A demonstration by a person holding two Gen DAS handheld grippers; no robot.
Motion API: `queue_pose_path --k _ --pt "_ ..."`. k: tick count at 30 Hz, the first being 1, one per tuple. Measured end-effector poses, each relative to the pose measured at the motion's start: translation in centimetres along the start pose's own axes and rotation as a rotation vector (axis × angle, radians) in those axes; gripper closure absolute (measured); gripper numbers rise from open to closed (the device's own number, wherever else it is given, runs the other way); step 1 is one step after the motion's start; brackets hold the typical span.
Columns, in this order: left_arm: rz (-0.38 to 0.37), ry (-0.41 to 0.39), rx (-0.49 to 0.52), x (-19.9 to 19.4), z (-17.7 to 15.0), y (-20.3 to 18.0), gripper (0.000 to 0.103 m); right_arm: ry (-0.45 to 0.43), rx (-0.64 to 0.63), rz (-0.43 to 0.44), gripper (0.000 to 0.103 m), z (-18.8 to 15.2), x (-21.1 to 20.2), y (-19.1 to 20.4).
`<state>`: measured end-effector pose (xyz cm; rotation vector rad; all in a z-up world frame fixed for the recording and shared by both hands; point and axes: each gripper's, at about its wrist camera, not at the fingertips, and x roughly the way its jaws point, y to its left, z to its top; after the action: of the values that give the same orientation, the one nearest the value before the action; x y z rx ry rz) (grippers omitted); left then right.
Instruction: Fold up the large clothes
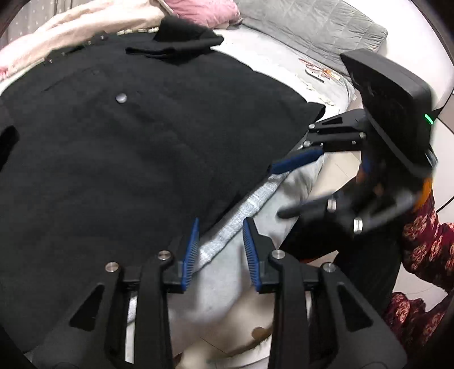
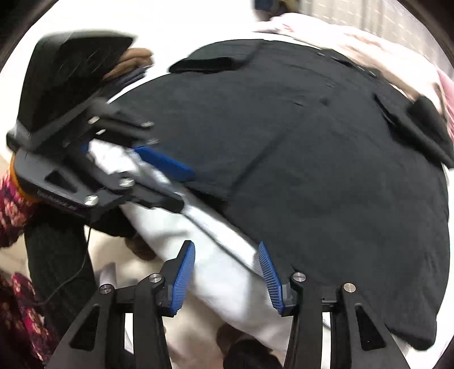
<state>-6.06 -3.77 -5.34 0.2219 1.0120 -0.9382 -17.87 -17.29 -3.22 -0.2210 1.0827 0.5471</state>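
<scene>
A large black garment with a grey button lies spread flat on the bed; it also fills the right wrist view. My left gripper is open and empty, its left finger at the garment's near hem, over the bed edge. My right gripper is open and empty, just off the same hem. Each gripper shows in the other's view: the right one at the garment's right corner, the left one at the hem.
The bed has a light grey sheet and a grey quilted cover. Pink and cream bedding is piled at the far side. Small items lie on the sheet. The person's patterned red sleeve is at right.
</scene>
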Motion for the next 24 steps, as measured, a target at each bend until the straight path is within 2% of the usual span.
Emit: queue_pose_path --k 2,3,4,7,9,13,17,20,22,24 --pt "0.009 -0.063 -0.007 -2.0 0.0 0.5 0.046 -0.030 0.045 -0.017 0.052 -0.2 -1.0 -1.2" --pt "0.033 -0.107 -0.026 -3.4 0.0 1.1 0.029 -0.054 0.069 -0.031 0.049 -0.3 -1.8 -2.2" --pt "0.062 -0.137 -0.038 -4.4 0.0 1.7 0.020 -0.072 0.097 -0.060 0.047 -0.3 -2.7 -3.1" --pt "0.198 -0.188 -0.109 -8.0 -0.5 4.7 0.019 -0.102 0.171 -0.167 0.038 -0.2 -5.6 -5.3" --pt "0.277 -0.167 -0.214 -9.7 -0.9 7.8 0.019 -0.130 0.239 -0.170 0.030 -0.5 -7.3 -7.3" --pt "0.384 -0.094 -0.489 -12.0 -4.0 14.4 0.019 -0.151 0.406 -0.155 0.025 -1.6 -8.9 -12.1" --pt "0.406 -0.036 -0.624 -11.9 -6.7 18.7 0.019 -0.120 0.659 -0.122 0.025 -4.5 -8.0 -18.2" --pt "0.362 -0.003 -0.701 -11.1 -8.5 20.1 0.019 -0.114 0.822 -0.130 0.025 -7.1 -7.1 -22.3" --pt "0.325 0.023 -0.761 -10.0 -9.1 21.1 0.019 -0.116 0.929 -0.084 0.025 -8.6 -6.0 -24.5" --pt "0.316 0.017 -0.790 -9.8 -9.9 20.8 0.019 -0.143 1.032 -0.001 0.023 -10.0 -4.7 -25.9"
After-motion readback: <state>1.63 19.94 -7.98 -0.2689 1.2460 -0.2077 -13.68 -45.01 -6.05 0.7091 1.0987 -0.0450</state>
